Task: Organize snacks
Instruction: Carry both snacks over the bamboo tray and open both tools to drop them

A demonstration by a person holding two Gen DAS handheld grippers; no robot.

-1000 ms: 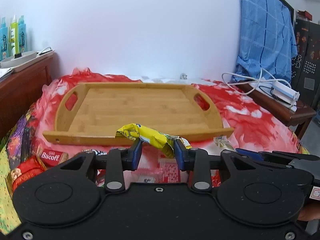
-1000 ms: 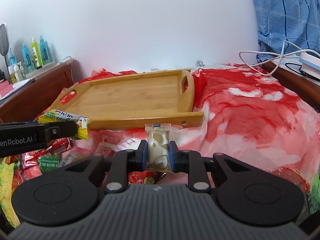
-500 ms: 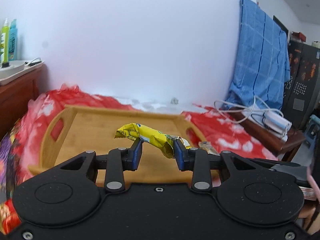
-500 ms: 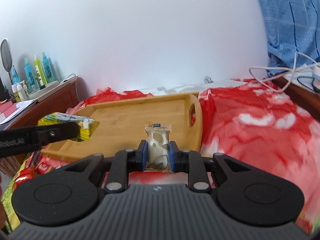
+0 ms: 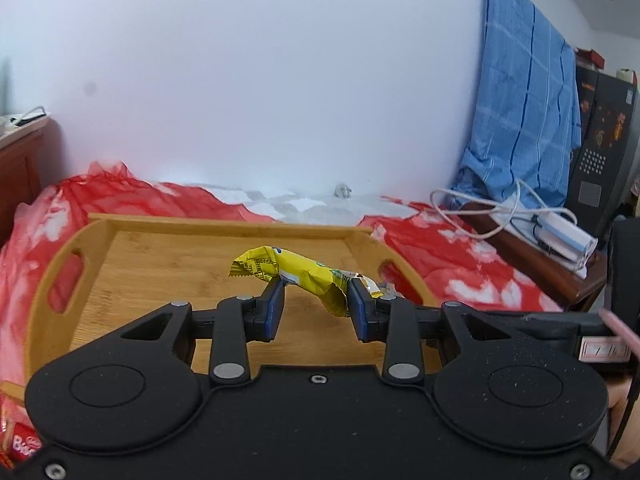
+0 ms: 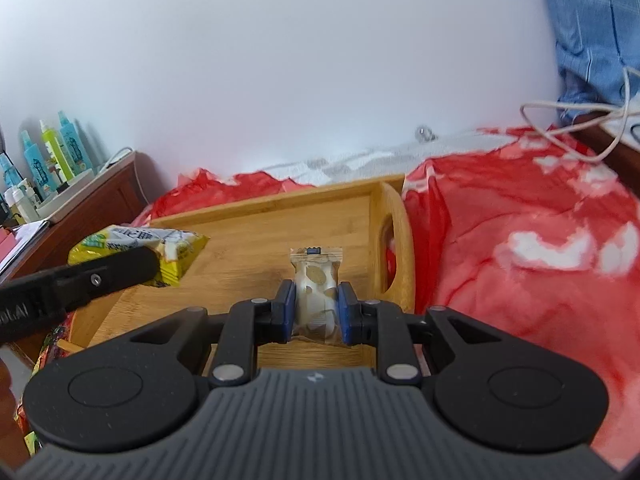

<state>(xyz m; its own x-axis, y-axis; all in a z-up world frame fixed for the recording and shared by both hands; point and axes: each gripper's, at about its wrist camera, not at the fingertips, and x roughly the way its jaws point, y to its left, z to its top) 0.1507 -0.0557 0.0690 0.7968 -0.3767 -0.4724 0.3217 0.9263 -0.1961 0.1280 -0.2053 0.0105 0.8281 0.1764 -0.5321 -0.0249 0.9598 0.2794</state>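
A bamboo tray (image 5: 160, 256) with cut-out handles lies on the red cloth; it also shows in the right wrist view (image 6: 256, 232). My left gripper (image 5: 316, 304) is shut on a yellow snack packet (image 5: 296, 274) and holds it above the tray's near half. The same packet shows in the right wrist view (image 6: 140, 246), with the left gripper's finger (image 6: 100, 278) across it. My right gripper (image 6: 317, 308) is shut on a small clear packet with white pieces (image 6: 317, 280), held upright above the tray's near right part.
A red Biscoff packet (image 5: 22, 446) lies at the lower left edge, below the tray. A wooden cabinet (image 6: 80, 204) with bottles stands left. A side table with a power strip and cables (image 5: 560, 236) stands right, under a hanging blue cloth (image 5: 528, 120).
Both grippers have moved forward and up over the tray, each still holding its packet. The loose snacks in front of the tray have dropped out of view.
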